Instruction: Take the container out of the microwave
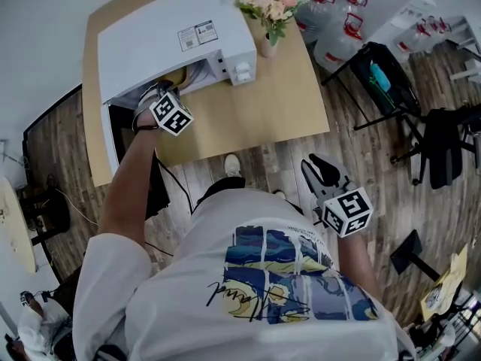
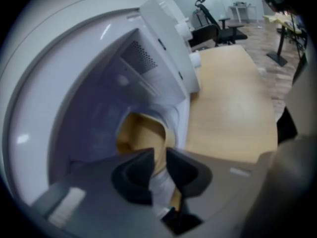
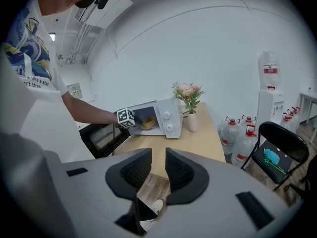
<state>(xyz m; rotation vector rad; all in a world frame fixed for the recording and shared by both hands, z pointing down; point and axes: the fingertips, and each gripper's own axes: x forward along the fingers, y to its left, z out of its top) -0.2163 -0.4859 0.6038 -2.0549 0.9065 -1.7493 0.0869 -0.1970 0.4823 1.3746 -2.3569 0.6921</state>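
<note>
A white microwave (image 1: 173,36) stands on the wooden table (image 1: 278,104) with its dark door (image 1: 113,145) swung open. Inside it sits a tan container (image 2: 141,135), also seen as a tan bowl (image 3: 147,124) in the right gripper view. My left gripper (image 2: 159,170) reaches into the opening (image 1: 154,92). Its jaws stand close together, with the container's rim running between them. My right gripper (image 1: 319,168) hangs over the wooden floor beside the person, away from the table. It is shut with nothing between its jaws (image 3: 158,170).
A vase of pink flowers (image 1: 268,45) stands right of the microwave. Several water jugs (image 1: 338,36) and a black folding chair (image 1: 387,81) stand past the table's right end. A water dispenser (image 3: 270,98) is against the wall. The open door juts out at the table's left.
</note>
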